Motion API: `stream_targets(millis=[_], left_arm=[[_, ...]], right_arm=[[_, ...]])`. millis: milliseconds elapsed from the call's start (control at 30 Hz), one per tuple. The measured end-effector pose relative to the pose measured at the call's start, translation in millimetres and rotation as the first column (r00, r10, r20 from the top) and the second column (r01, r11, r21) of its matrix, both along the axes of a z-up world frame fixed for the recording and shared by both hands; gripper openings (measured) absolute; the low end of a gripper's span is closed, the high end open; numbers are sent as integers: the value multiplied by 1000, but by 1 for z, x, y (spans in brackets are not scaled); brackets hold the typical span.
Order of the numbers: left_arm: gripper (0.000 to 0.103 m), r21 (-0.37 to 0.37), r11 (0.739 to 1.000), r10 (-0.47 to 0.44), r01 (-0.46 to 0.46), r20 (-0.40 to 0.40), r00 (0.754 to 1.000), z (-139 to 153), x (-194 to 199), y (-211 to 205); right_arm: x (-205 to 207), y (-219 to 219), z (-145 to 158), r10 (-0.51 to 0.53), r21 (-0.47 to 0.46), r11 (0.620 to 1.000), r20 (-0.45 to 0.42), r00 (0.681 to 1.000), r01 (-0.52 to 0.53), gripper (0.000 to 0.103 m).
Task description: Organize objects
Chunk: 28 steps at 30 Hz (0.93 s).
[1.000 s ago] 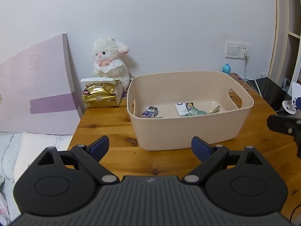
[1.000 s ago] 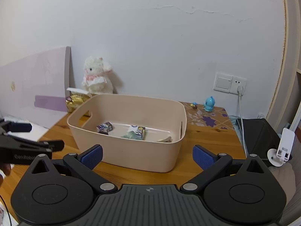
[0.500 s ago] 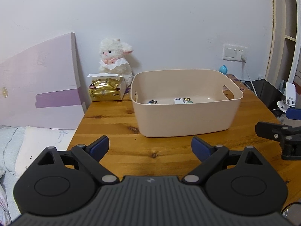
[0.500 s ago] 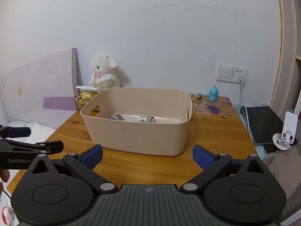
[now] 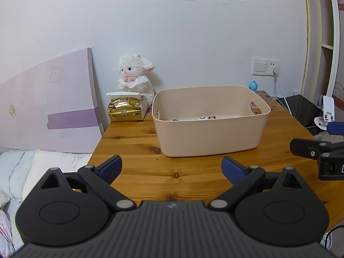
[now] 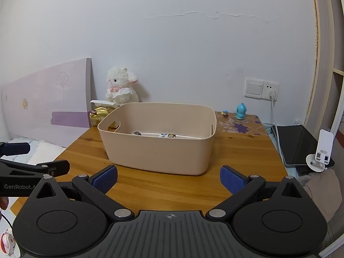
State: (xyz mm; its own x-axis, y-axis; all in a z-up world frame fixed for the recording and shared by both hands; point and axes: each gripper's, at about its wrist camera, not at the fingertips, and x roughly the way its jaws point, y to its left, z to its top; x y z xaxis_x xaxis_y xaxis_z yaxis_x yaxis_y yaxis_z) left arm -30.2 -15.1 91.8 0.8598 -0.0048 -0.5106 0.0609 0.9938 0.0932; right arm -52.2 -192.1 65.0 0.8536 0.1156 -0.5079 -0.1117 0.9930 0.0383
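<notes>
A beige plastic bin (image 5: pixel 211 133) stands on the wooden table (image 5: pixel 137 167); it also shows in the right wrist view (image 6: pixel 159 150). Several small packets (image 5: pixel 203 118) lie on its floor, mostly hidden by the near wall; they show in the right wrist view too (image 6: pixel 165 135). My left gripper (image 5: pixel 172 168) is open and empty, held back from the bin over the table's near part. My right gripper (image 6: pixel 168 179) is open and empty, also in front of the bin. Each gripper shows at the edge of the other's view.
A white plush lamb (image 5: pixel 135 75) and a gold tissue pack (image 5: pixel 125 109) sit at the back left. A purple headboard (image 5: pixel 47 107) and bedding lie left. A small blue figure (image 6: pixel 240 110), a wall socket with cable (image 6: pixel 271 88), a dark tablet (image 6: pixel 296 144) and a white stand (image 6: pixel 320 150) are right.
Both grippers have pulled back and lowered from the bin, so it looks smaller and its contents are mostly hidden behind the near wall. Both stay open.
</notes>
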Motion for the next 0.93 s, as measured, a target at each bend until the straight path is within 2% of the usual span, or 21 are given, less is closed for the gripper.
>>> stream_targets(millis=[933], left_arm=[[100, -19, 1000, 13, -14, -39, 999, -6, -1, 6]], right_arm=[[-2, -15, -13, -39, -18, 999, -74, 996, 38, 103]])
